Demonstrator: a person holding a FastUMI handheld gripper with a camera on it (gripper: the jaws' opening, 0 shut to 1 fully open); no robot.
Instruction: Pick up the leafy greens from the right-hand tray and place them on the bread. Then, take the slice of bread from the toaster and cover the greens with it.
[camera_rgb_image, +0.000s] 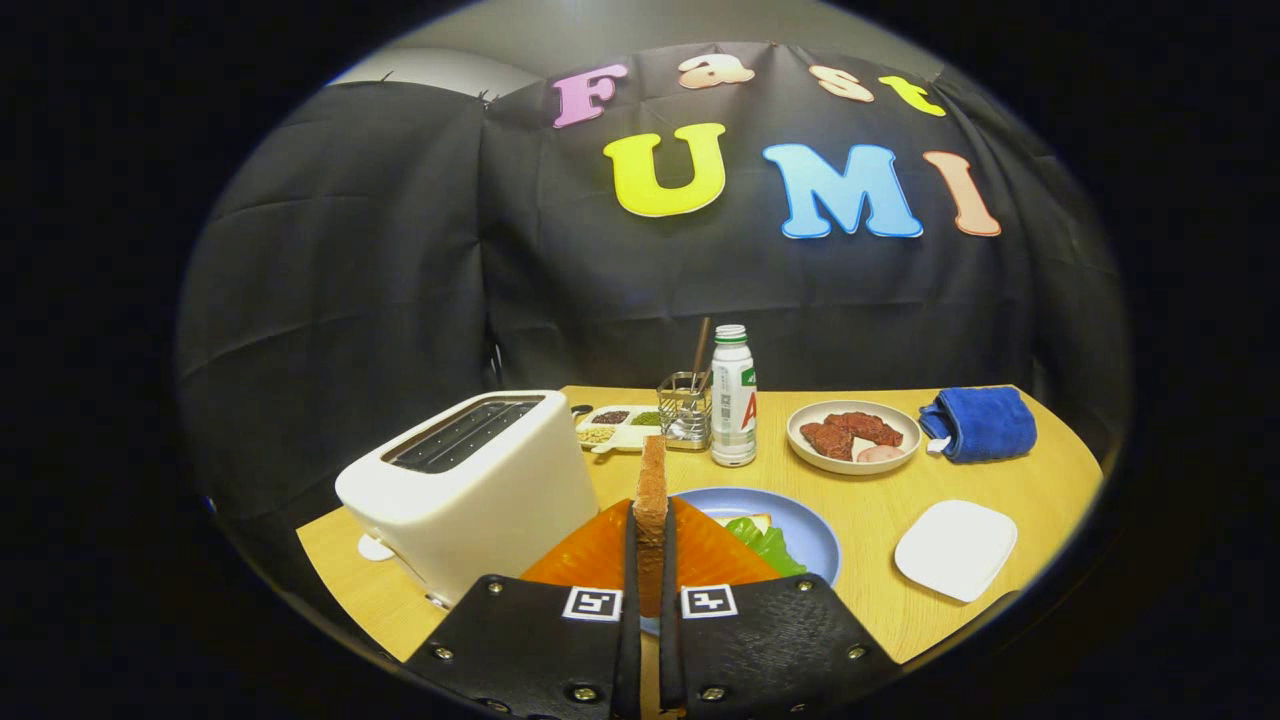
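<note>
My gripper (651, 545) is shut on a slice of bread (653, 490), held upright and edge-on between the two fingers. It hangs above a blue plate (810, 525) that lies just ahead of the fingers. On that plate lie leafy greens (765, 543) over a lower slice of bread (757, 520), of which only a pale corner shows. A white toaster (470, 490) stands to the left of the fingers, its two slots dark. A white square tray (955, 548) sits to the right of the plate, with nothing on it.
Beyond the plate stand a white bottle with a green cap (733, 397), a wire holder (685, 410) with utensils and a divided dish of seeds (615, 425). A bowl of meat (853, 435) and a folded blue cloth (980, 422) sit at the back right.
</note>
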